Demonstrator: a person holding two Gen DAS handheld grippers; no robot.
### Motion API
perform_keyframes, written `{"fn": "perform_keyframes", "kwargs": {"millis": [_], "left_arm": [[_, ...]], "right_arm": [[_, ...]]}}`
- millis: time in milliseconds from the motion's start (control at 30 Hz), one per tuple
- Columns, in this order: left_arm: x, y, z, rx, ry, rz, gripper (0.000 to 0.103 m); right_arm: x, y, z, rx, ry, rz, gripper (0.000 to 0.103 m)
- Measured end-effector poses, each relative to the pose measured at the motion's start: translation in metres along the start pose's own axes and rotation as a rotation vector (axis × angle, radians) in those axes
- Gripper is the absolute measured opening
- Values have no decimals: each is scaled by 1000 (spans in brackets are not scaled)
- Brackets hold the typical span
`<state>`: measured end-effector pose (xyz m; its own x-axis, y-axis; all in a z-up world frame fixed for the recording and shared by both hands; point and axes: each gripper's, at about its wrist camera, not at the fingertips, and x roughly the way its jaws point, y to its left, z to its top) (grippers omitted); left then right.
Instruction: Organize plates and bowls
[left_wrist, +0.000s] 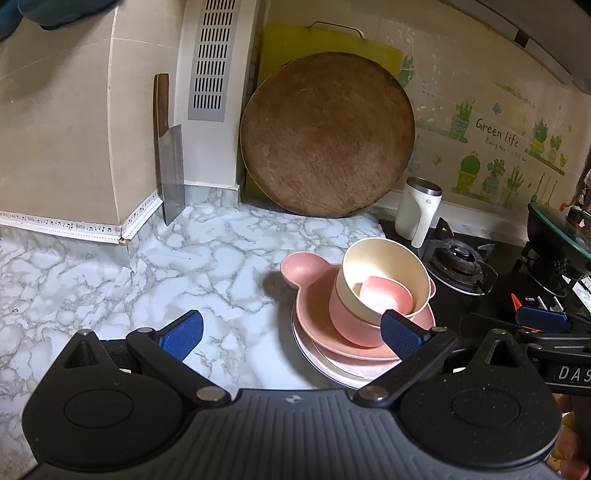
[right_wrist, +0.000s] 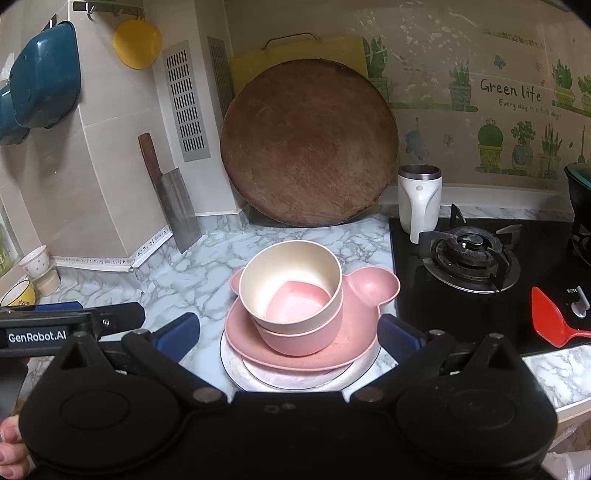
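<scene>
Ridged blue tool pads, matte nested bowls (round)

A marble-patterned table carries the things. Near its middle a white plate lies flat on it, bearing stacked pink and cream dishes. At the far side a round wooden board and a cleaver stand on it, leaning against the wall. A black gas hob fills the right.
</scene>
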<state>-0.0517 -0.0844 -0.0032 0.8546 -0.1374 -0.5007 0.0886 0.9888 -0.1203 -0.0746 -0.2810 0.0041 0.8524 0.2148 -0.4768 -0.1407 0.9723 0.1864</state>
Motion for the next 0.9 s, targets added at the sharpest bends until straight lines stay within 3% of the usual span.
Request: {"fn": "perform_keyframes", "kwargs": {"millis": [900], "left_arm": [[22,-12,-10,-3,110,-76,103]], "right_arm": [[-1,-16,-9,43,58,-61,103]]}}
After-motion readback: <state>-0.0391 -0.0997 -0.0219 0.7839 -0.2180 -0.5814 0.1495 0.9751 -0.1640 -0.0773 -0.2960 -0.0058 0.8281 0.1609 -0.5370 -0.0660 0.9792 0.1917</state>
